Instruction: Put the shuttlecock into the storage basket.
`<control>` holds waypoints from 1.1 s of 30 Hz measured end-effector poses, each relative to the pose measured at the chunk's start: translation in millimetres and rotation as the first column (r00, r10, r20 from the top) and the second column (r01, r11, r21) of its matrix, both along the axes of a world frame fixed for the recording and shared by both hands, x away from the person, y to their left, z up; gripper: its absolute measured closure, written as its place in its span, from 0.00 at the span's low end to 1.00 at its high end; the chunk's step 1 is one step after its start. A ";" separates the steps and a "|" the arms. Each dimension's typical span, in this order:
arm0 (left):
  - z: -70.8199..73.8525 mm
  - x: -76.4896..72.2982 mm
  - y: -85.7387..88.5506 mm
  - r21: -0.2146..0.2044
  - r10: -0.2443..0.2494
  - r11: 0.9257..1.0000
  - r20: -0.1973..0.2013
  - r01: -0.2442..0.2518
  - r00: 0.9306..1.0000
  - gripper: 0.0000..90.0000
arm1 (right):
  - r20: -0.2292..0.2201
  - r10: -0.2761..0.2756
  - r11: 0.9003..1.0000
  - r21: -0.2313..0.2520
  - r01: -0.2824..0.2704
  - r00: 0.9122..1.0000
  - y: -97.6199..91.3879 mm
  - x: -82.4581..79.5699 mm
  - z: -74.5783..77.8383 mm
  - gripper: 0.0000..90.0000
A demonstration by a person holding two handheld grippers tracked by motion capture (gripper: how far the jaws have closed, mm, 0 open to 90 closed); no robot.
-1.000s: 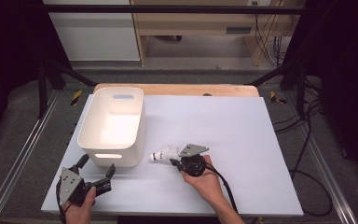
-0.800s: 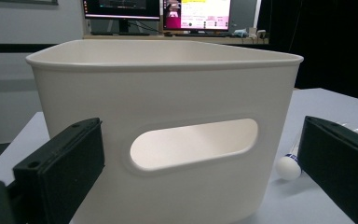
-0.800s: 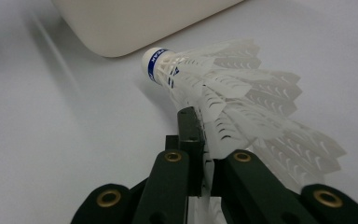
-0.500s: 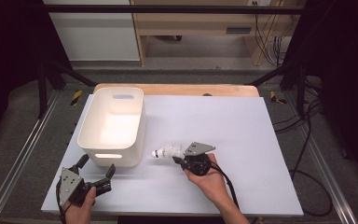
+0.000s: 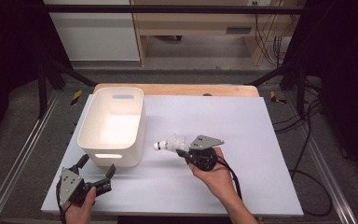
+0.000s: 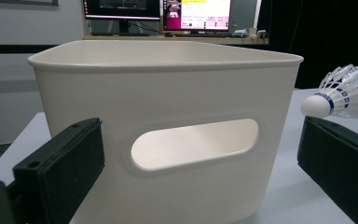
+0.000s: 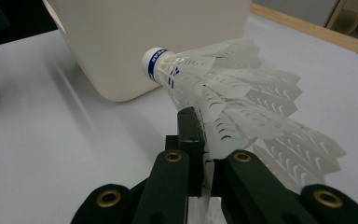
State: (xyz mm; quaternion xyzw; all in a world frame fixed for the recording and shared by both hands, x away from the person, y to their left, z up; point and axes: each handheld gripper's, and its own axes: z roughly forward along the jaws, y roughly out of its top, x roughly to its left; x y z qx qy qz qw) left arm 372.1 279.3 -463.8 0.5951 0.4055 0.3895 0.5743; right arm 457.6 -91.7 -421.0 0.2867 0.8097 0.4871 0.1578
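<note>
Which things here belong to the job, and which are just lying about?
In the job:
- shuttlecock, pinched by its feathers in the right gripper
- white bin beside it
- left gripper, fingers open, facing the bin

Lying about:
- monitors on the far desk
- cables on the floor

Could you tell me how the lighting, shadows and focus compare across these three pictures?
High view: bright table, dark surroundings, soft overall. Left gripper view: white bin sharp, light glowing through its handle slot. Right gripper view: shuttlecock sharp, jaws nearest the lens slightly blurred, bin shadow on table.
</note>
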 end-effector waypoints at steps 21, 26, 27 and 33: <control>0.3 -0.4 1.7 -0.003 0.002 1.000 0.003 -0.002 1.000 0.01 | 0.085 0.023 1.000 -0.006 -0.023 0.996 19.6 18.1 70.2 1.00; 0.1 0.0 1.6 -0.003 0.000 1.000 0.002 0.000 1.000 0.01 | 0.097 0.040 0.999 -0.002 -0.040 0.994 28.7 23.0 81.7 1.00; 0.1 0.0 1.3 -0.003 -0.001 1.000 0.003 0.001 1.000 0.01 | 0.096 0.042 0.999 -0.003 -0.042 0.994 30.7 24.5 83.2 1.00; 0.1 0.0 1.1 -0.005 -0.002 1.000 0.002 0.002 1.000 0.01 | 0.091 0.064 0.998 0.004 -0.065 0.994 45.7 35.8 89.5 1.00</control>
